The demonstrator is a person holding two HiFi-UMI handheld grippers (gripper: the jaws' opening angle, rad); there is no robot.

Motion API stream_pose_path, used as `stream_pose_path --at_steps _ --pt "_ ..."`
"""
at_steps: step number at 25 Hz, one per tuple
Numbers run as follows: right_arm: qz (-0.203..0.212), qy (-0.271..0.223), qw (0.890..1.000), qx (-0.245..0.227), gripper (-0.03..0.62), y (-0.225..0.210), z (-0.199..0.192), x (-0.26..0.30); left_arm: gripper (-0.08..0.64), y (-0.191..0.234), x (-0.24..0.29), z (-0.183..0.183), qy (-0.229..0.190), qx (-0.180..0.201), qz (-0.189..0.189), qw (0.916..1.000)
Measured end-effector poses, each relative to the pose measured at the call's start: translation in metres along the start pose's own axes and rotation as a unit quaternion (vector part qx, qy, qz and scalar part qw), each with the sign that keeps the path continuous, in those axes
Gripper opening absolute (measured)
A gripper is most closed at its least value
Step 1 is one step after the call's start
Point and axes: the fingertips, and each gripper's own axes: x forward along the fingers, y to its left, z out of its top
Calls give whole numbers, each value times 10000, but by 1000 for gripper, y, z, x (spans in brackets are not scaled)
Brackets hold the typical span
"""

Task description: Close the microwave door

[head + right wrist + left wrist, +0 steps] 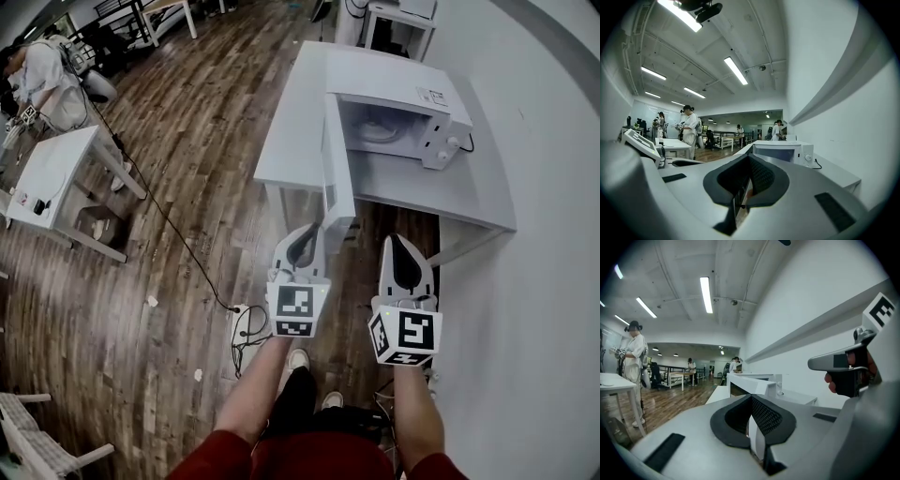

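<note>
**A:** Where is the microwave (398, 112)?

**B:** In the upper centre of the head view, on a white counter (422, 192) set against the wall. The microwave door (335, 169) is swung wide open. It sticks out over the counter's front edge toward the person and shows nearly edge-on, running down the middle of the frame.

**A:** And the two tongs?

**B:** Both are in the lower centre, side by side and pointing up the frame. The left tongs (303, 242) sit just under the door's free end (I cannot tell whether they touch it). The right tongs (403, 251) are a little to the right, in front of the counter's edge.

**A:** Are they clenched or released?

**B:** Clenched, both of them. In each gripper view the dark pads meet at the tips and nothing is caught between them.

**A:** What surrounds them?

**B:** There is a dark wooden floor (187, 169), and a black cable (164, 216) trails across it at left. A smaller white table (56, 173) stands at the left edge of the frame.
</note>
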Motion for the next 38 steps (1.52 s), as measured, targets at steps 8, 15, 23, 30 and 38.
stream_pose_path --at_steps 8,15,23,30,38 --pt "-180 129 9997 70 26 -12 -16 18 26 -3 22 -20 171 -71 -227 9996" --pt "-434 164 9989 110 26 -29 -18 20 26 -16 34 -22 160 -92 -466 9987" --pt "-792 113 9968 58 26 -53 -13 13 26 -48 51 -22 152 -28 -894 9959" --pt "-1061 31 9943 74 26 -81 -11 6 26 -75 73 -20 117 74 -1176 9930" --pt "-1065 -128 9942 124 26 -122 -3 23 26 -104 108 -7 48 220 -1344 9907"
